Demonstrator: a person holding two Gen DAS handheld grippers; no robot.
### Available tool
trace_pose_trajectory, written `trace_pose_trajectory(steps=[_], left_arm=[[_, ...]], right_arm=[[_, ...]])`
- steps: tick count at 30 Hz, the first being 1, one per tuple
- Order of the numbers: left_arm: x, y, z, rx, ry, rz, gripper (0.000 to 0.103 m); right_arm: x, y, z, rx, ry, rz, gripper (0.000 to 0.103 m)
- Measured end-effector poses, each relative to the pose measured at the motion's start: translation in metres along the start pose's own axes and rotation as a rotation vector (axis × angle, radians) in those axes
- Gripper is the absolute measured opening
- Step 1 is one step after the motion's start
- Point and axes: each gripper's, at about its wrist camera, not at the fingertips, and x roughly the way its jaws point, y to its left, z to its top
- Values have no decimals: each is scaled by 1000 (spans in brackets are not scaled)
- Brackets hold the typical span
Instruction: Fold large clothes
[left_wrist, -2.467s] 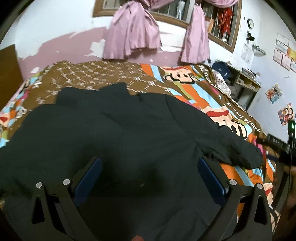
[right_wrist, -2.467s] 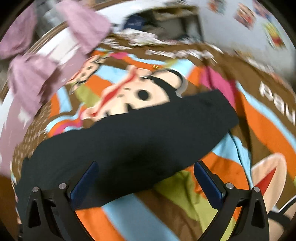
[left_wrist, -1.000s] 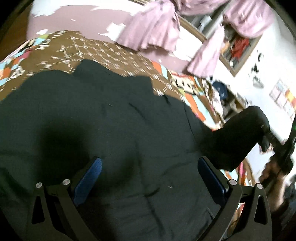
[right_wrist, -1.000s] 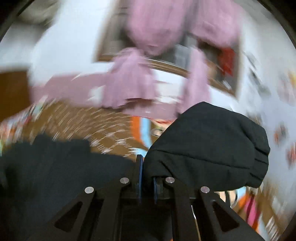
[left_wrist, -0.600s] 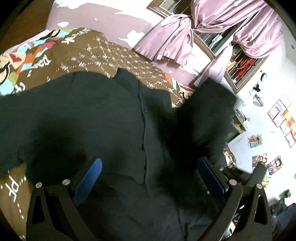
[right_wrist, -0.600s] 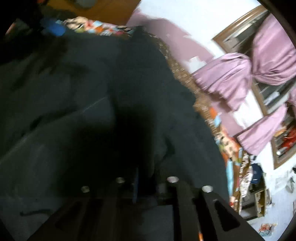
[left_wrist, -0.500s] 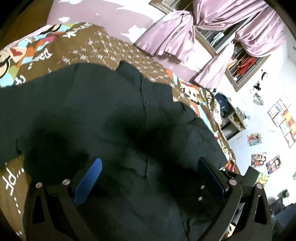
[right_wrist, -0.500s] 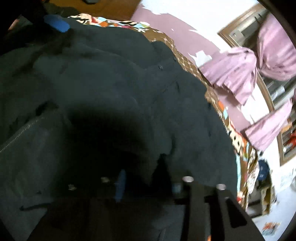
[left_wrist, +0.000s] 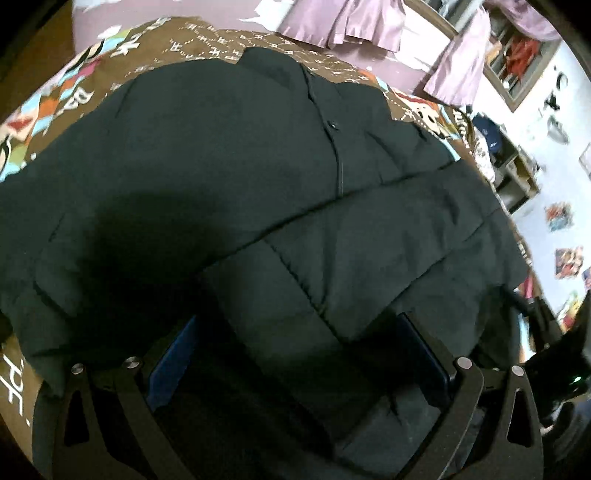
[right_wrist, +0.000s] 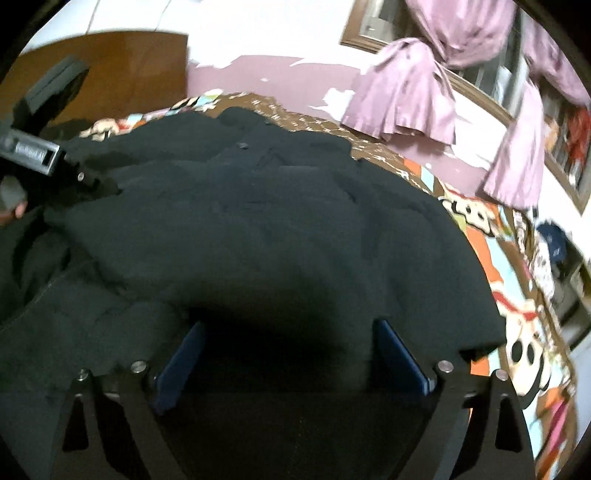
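A: Status on the jacket (left_wrist: 229, 177)?

B: Black coat, flat on the cartoon bedspread (left_wrist: 59, 92), collar toward 12 o'clock. The right sleeve (left_wrist: 369, 251) now lies folded across the chest, running from 3 o'clock down toward 7 in the left wrist view. A second ago it was up in the air, pinched in the right gripper (right_wrist: 291, 354).

A: So it let go?

B: Yes. Right gripper's jaws now stand wide apart with nothing between them, hovering low over the fabric. Left gripper (left_wrist: 299, 354) also spread wide, empty, over the hem end near 6 o'clock, same as before.

A: Means what for the fold?

B: First sleeve fold looks done. I'd guess the other sleeve is next; it sits around 9 o'clock in the left view, edge partly out of frame. Fabric looks thick and padded, so the folded sleeve may spring or slide back.

A: Anything else in the way?

B: Pink curtains (right_wrist: 406, 99) at 1 o'clock on the wall, clear of the work.
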Motion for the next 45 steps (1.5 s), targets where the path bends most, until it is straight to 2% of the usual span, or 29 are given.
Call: trace_pose_trajectory(steps=[3,5,6,8,9,11,15,17,23,26,29,32,35,38,40,42,45], left_arm=[[-4,4,-5,-4,-45,-14,94],[-9,13,-8,-32,-77,-35,73],[-11,19,-10,-60,-91,-44,67],[-13,29,-11,-106,-104,-45,48],[-13,33,-12,-125,-106,-46,45],[-13,35,-9,-136,-103,-22,31],[-12,32,-4,-133,-106,21,17],[-12,32,-5,-133,-112,19,5],[-27,25,-6,-92,-189,-1,1],[-41,18,-5,-70,-231,24,1],[-60,20,-6,-51,-272,72,1],[-78,26,-5,-35,-298,101,1],[-87,32,-4,-12,-310,163,1],[-86,43,-4,-23,-299,218,1],[-76,50,-4,-33,-262,235,1],[-66,53,-4,-29,-238,256,1],[-48,60,-4,-60,-192,274,1]], right_arm=[[-6,-11,-7,75,1,18,93],[-10,-16,-14,114,9,30,94],[-11,-17,-16,127,8,34,94],[-13,-16,-18,133,8,30,95],[-14,-14,-19,129,9,24,95],[-12,-11,-18,118,14,12,97],[-11,-10,-21,114,14,4,99],[-11,-10,-21,114,14,5,99],[-20,-9,-21,107,-25,-26,99],[-53,-5,-13,87,-177,-47,99],[-72,0,2,83,-272,-74,99],[-58,2,25,92,-243,-72,99],[-35,3,42,110,-197,-54,99],[-3,7,52,82,-95,-57,99],[31,10,47,66,44,-51,99],[52,11,43,71,130,-25,101],[60,8,39,87,157,-8,103]])
